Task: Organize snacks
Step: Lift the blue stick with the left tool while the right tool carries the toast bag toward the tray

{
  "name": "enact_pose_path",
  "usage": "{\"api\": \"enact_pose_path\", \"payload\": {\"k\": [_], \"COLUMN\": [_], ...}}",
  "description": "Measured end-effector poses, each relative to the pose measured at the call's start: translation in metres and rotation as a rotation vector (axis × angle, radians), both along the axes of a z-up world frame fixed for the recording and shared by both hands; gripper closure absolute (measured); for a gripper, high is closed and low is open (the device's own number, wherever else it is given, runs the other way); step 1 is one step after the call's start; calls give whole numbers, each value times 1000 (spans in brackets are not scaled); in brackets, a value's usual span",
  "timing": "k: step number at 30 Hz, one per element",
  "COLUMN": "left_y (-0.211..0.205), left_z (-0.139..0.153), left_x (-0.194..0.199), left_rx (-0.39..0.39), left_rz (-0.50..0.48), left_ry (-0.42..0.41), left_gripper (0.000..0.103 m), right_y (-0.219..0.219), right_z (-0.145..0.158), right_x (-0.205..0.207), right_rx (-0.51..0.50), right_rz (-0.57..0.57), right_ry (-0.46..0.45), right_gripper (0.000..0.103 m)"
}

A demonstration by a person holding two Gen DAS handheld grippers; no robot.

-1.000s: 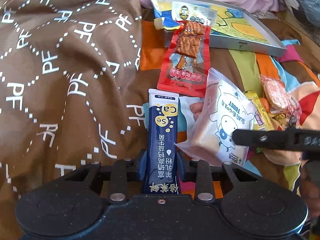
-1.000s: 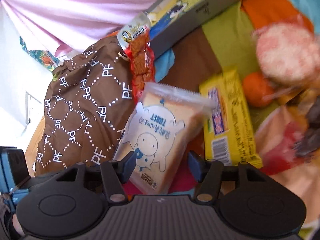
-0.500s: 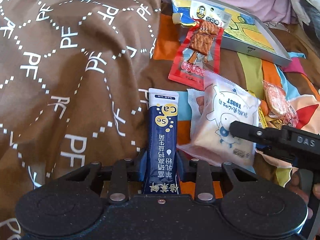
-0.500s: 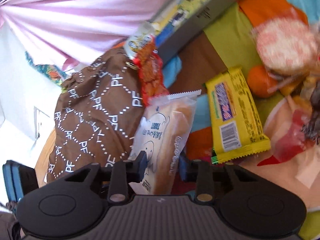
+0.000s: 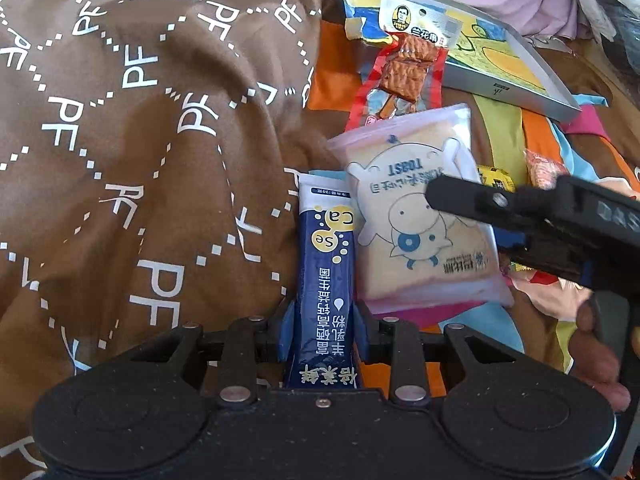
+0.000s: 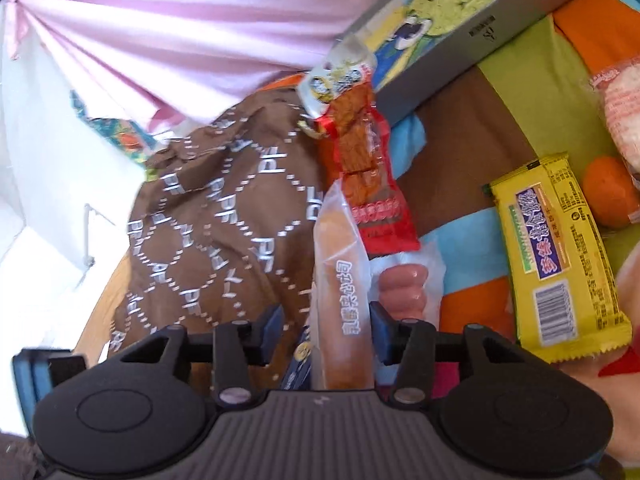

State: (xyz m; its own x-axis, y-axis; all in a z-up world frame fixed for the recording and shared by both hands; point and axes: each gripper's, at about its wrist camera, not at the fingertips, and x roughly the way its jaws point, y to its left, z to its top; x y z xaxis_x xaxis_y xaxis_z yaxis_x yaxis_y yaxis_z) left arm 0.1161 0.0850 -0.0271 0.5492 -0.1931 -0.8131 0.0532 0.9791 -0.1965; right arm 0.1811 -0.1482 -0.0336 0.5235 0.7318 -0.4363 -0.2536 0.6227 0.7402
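While both grippers hold a snack, the move ahead turns on where each packet points relative to the flat grey box [image 5: 508, 88] at the far right of the bedspread. The left gripper [image 5: 323, 320] is clamped on a navy milk-powder stick [image 5: 326, 276], whose long axis runs straight away from the fingers, its white end aimed far, toward the red tofu-snack pouch [image 5: 404, 76]. The right gripper [image 6: 328, 322] is closed on the toast packet [image 6: 340, 280], pinched edge-on; in the left view that packet [image 5: 420, 216] sits just right of the stick, lifted and tilted, its far corner over the pouch's near end. The box's far interior holds no snack that can be seen; only the pouch's header lies over its near-left corner. I judge the right gripper nearer the box, so the toast looks the likelier to travel first, far and rightward. Loose on the spread to the right lie a yellow bar [image 6: 560, 256], a mandarin [image 6: 608, 192] and a wrapped rice cracker [image 6: 624, 108]; a sausage packet [image 6: 404, 288] rests just beside the toast.
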Motion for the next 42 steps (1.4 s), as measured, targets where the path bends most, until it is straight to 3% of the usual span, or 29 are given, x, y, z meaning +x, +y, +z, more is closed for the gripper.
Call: {"api": "enact_pose_path", "payload": {"k": [5,6,9,15,19,25,33,37,42], "left_y": [-4,-4,-5,-10,-20,-37,-64,-82,-108], "left_z": [-2,-2,-1,7,13,27,42,54,80], "left_x": [7,8,10,6,2,-6,6,24,55], "left_rx": [25,30,32,22,40,52,-44,-57,13], "left_rz": [-23,-28,-28,-31,-66,-123,-125,-138,-187], "left_ry": [22,25,26,-6,-43,-106,-156,-169,-246], "left_gripper": [69,69,70,74,75,75,75,75,75], "right_y": [6,6,2,-8,-15,-24,-35,-49,-70], "right_z": [-7,-8,-8,14,35,72,112,120,125], "right_x": [5,4,-2,-23,-32,-41,-53,-55,-43], "right_rx": [-48,-60,-65,-165,-287,-542,-821,-875,-885], "right_rz": [11,12,14,32,55,216,369,338,215], "right_ry": [41,46,37,-98,-207,-370,-528,-570,-627], "right_gripper": [66,76,78,79,80,80,81,81,81]}}
